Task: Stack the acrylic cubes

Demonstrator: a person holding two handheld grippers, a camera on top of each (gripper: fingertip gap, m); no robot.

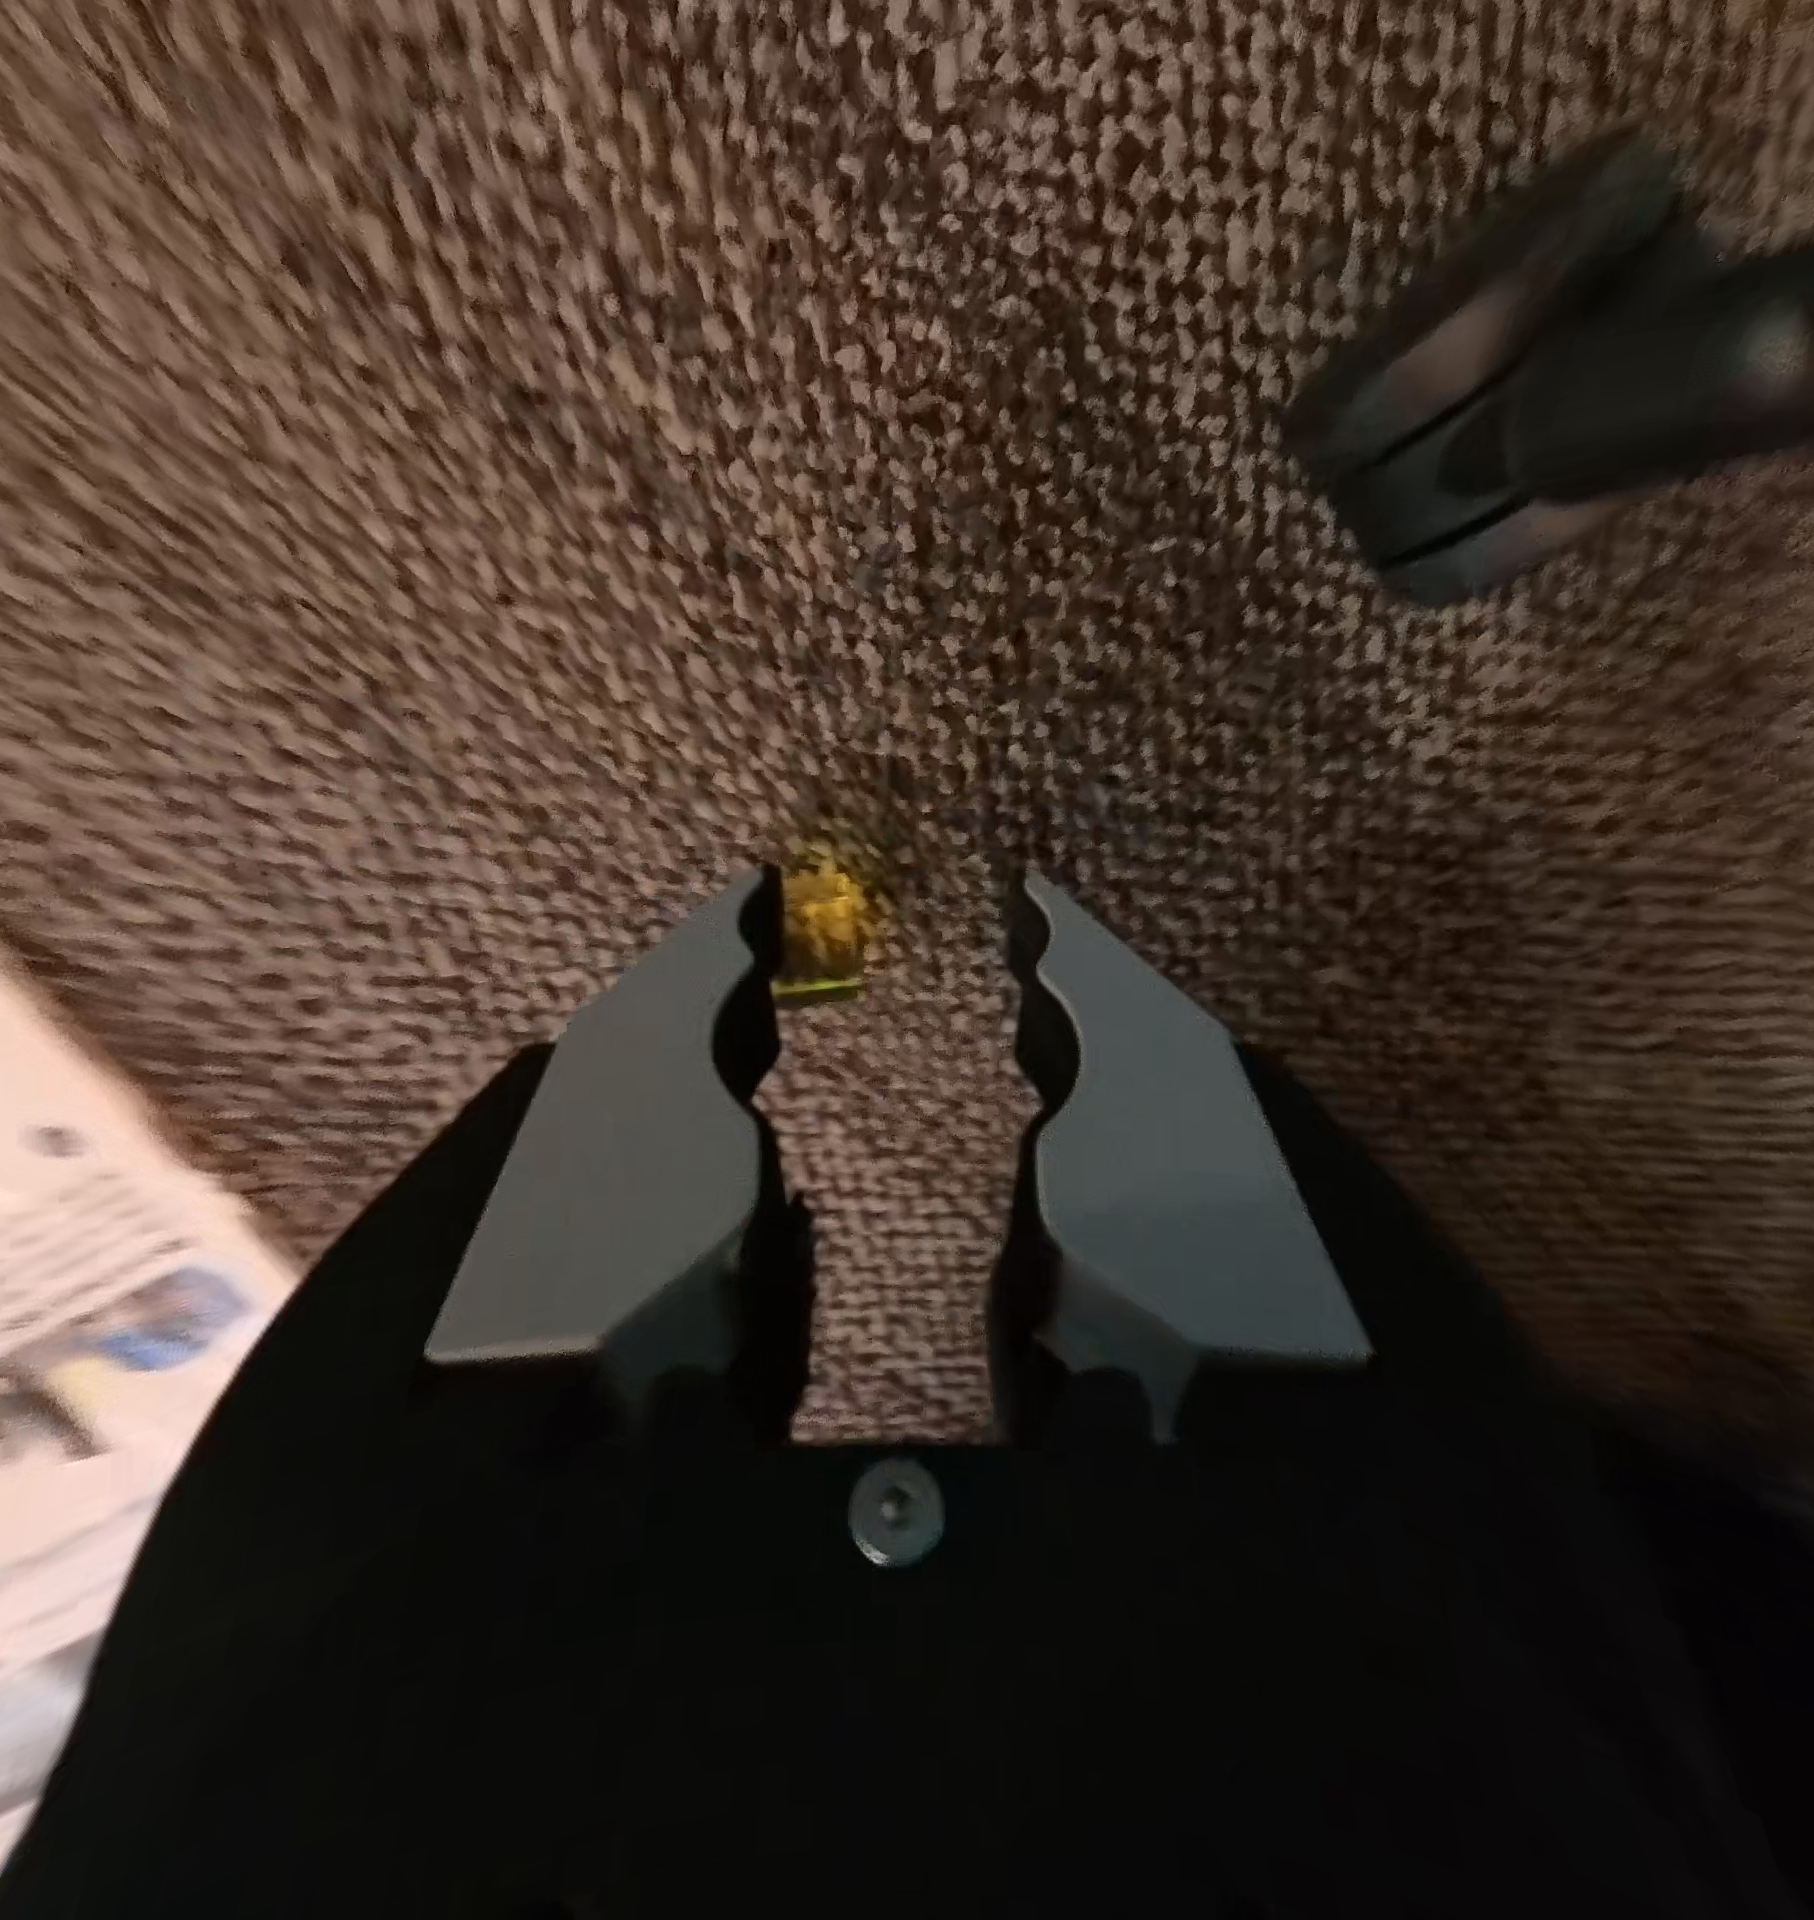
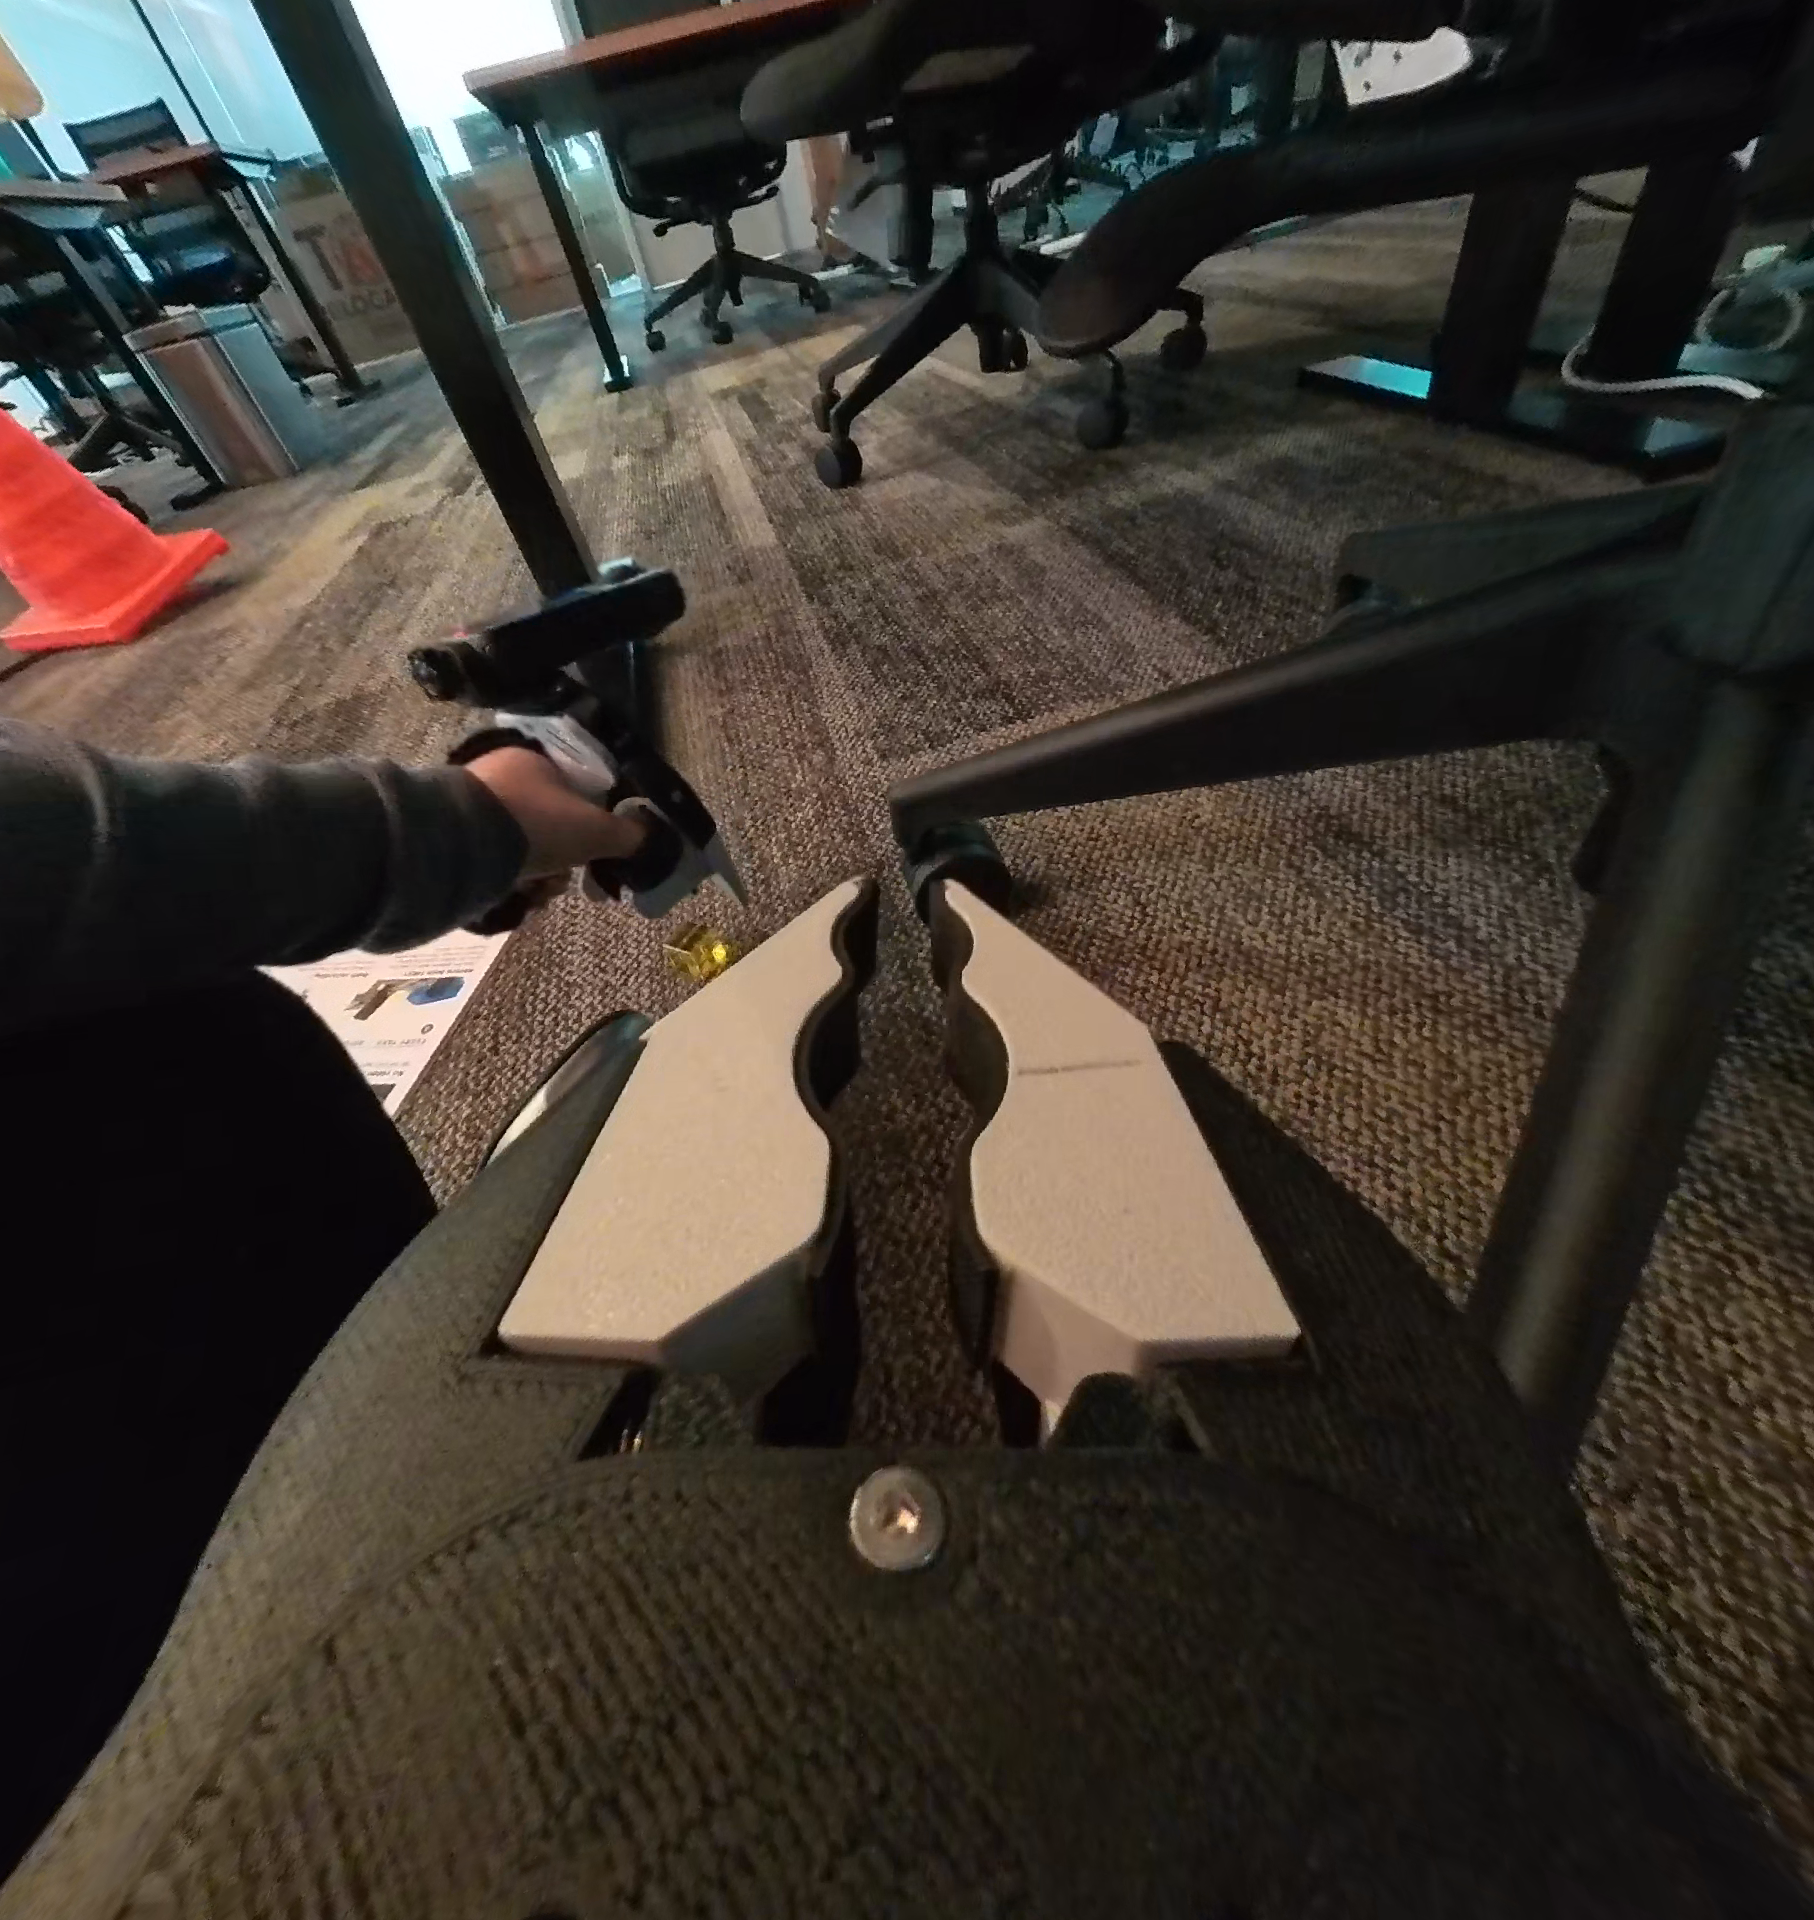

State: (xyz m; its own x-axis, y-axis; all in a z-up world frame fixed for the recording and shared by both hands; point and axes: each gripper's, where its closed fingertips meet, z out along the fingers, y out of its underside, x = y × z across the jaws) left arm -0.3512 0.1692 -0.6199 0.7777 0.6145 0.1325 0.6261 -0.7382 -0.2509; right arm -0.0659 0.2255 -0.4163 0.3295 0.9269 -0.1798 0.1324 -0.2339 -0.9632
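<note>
The left tongs (image 1: pixel 892 914) are standing fairly wide over the carpet (image 1: pixel 882 416), holding nothing; a small translucent yellow piece (image 1: pixel 825 940) is lying on it just beside the left fingertip (image 1: pixel 752 904), at about 9 o'clock within the gap. It is looking light, hard and slick, best pinched across its flat sides. The right tongs (image 2: pixel 908 904) are hanging narrow and empty near a chair caster (image 2: pixel 950 847), with the piece at their 9 o'clock.

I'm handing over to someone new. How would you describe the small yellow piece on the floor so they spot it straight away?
Start at the brown carpet beside the printed paper sheet. Just past the sheet's corner, below the left gripper, lies the small yellow piece. It is see-through and blocky, the only bright thing on that carpet.
</note>
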